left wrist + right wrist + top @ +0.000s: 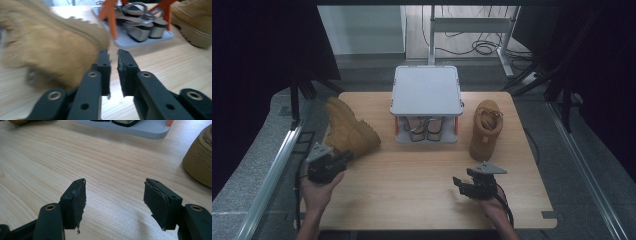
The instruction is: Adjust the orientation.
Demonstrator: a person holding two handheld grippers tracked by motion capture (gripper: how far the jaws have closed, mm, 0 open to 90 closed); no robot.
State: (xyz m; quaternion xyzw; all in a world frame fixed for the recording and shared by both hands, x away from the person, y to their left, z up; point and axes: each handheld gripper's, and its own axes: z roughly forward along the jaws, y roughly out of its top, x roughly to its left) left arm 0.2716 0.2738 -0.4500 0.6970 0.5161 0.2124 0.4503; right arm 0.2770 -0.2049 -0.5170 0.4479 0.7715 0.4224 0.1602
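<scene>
A tan boot [349, 131] lies on the left of the wooden table [412, 190], and a second tan boot [486, 127] stands upright at the right. My left gripper [347, 156] sits just in front of the left boot's sole. In the left gripper view its jaws [113, 56] are almost together, with a thin slit and nothing between them, and the boot [50, 42] is blurred just to their left. My right gripper [458, 184] rests low over bare wood with its jaws [115, 185] wide apart and empty. The right boot's sole [200, 162] shows at that view's right edge.
A small grey two-tier rack [427, 90] with orange posts stands at the table's back centre. A pair of silver heeled sandals [424, 127] sits on its lower tray [130, 41]. Dark curtains and metal rails flank the table.
</scene>
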